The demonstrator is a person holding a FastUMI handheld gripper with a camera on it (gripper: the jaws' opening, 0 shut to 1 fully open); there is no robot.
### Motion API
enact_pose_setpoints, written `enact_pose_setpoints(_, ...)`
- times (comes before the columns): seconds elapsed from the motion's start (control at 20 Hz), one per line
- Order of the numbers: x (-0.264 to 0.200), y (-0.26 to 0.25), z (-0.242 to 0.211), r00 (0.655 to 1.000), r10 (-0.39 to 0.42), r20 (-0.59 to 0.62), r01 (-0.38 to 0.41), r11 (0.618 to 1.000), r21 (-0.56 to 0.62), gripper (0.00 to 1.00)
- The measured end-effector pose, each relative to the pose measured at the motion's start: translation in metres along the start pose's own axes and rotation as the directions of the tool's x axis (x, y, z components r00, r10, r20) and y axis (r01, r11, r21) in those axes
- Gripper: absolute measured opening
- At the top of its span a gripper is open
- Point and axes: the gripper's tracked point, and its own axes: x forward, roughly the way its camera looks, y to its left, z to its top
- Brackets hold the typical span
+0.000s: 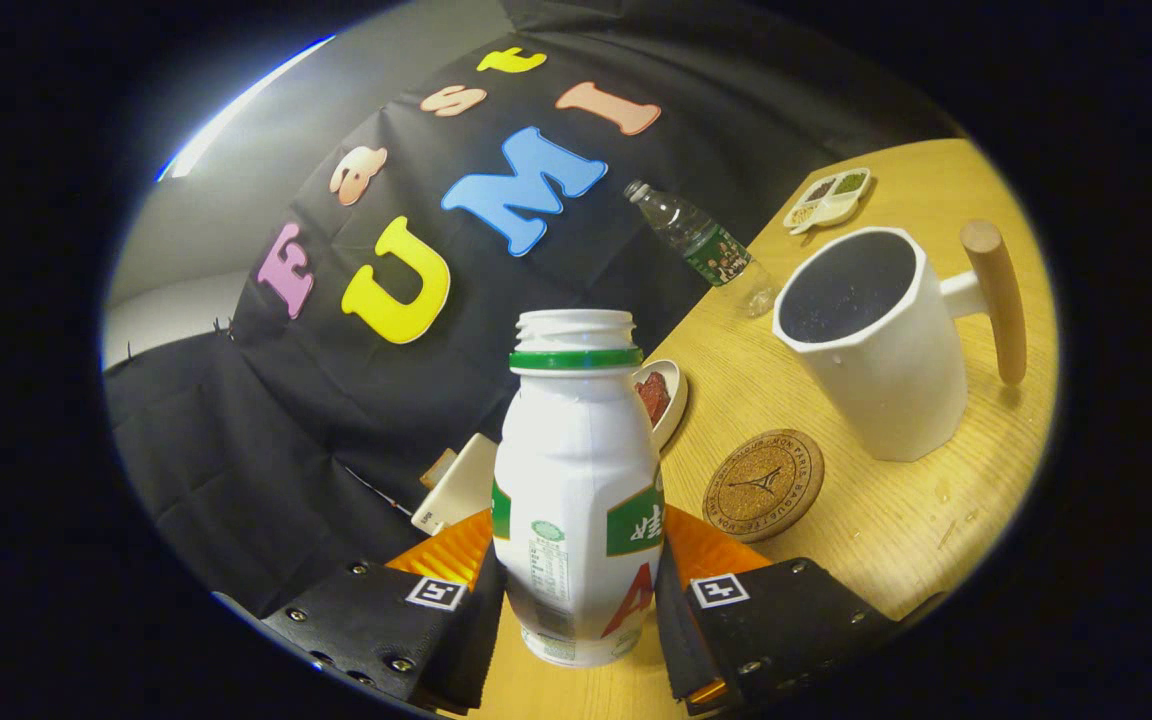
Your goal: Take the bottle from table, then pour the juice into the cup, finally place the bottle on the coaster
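A white plastic juice bottle (576, 480) with a green neck ring and no cap stands upright in my gripper (579, 590), both fingers pressing on its lower body. The whole view is tilted. Beyond the right finger a round cork coaster (763, 485) lies flat on the wooden table (896, 520). Past the coaster stands a white cup (876, 340) with a wooden handle (996, 300); its dark inside faces me.
A clear water bottle (701, 245) with a green label stands near the booth wall. A small sectioned dish (829, 198) lies at the table's far end. Behind the juice bottle sit a small bowl (664, 398) with red contents and a white box (458, 485).
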Motion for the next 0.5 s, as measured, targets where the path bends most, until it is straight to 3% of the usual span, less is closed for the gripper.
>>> enact_pose_setpoints(0.25, -0.005, -0.002, 0.011, 0.999, 0.029, 0.024, -0.033, 0.988, 0.152, 0.66)
enact_pose_setpoints(0.5, -0.007, -0.008, 0.026, 0.996, 0.053, 0.076, -0.074, 0.95, 0.303, 0.66)
